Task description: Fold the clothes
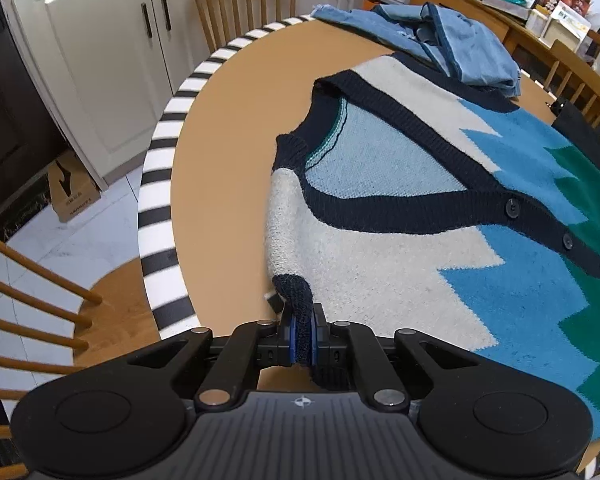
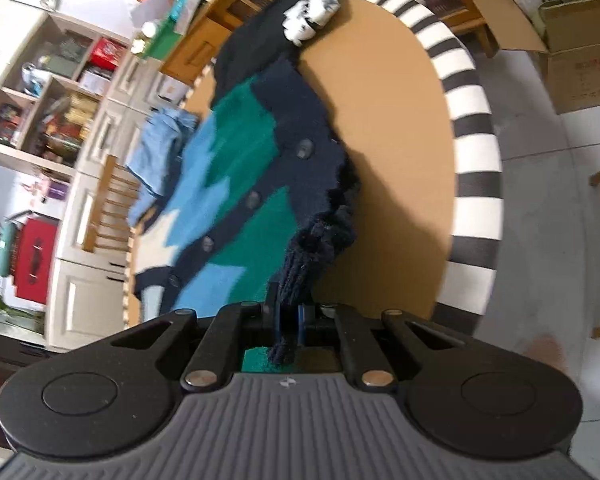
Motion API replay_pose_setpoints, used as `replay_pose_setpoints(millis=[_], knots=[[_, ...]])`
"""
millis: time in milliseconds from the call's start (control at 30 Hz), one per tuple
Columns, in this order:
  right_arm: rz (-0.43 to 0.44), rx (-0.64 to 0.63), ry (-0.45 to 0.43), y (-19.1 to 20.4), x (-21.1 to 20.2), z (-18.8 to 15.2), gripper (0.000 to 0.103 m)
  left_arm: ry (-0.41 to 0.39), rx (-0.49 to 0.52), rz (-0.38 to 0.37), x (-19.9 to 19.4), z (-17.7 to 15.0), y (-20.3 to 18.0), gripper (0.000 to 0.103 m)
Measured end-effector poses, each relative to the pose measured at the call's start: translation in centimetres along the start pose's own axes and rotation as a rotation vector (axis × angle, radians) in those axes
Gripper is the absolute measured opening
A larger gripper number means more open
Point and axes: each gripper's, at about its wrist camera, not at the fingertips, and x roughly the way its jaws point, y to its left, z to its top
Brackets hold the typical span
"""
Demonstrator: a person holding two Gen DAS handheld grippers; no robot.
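A knit vest (image 1: 400,264) with cream, blue and green zigzag blocks, navy trim and dark buttons lies spread on the round brown table (image 1: 220,184). My left gripper (image 1: 302,336) is shut on the vest's navy armhole edge near the shoulder, just above the table. My right gripper (image 2: 289,320) is shut on the vest's (image 2: 236,184) navy ribbed hem corner and lifts it a little off the table (image 2: 400,152).
Crumpled blue denim clothing (image 1: 452,40) lies at the far side of the table, also in the right wrist view (image 2: 160,148). A dark garment and white socks (image 2: 312,8) lie at the table's far end. Wooden chairs (image 1: 32,312) surround the black-and-white striped table rim (image 1: 156,200).
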Motion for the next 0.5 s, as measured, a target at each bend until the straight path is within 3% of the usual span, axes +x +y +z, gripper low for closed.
replay_pose_setpoints(millis=[300, 500], knots=[[-0.105, -0.03, 0.049, -1.4, 0.7, -0.7, 0.008, 0.014, 0.016, -0.006, 0.1, -0.5, 0.0, 0.007], [-0.23, -0.197, 0.124, 0.1, 1.4, -0.9, 0.008, 0.027, 0.035, -0.012, -0.2, -0.7, -0.1, 0.007]])
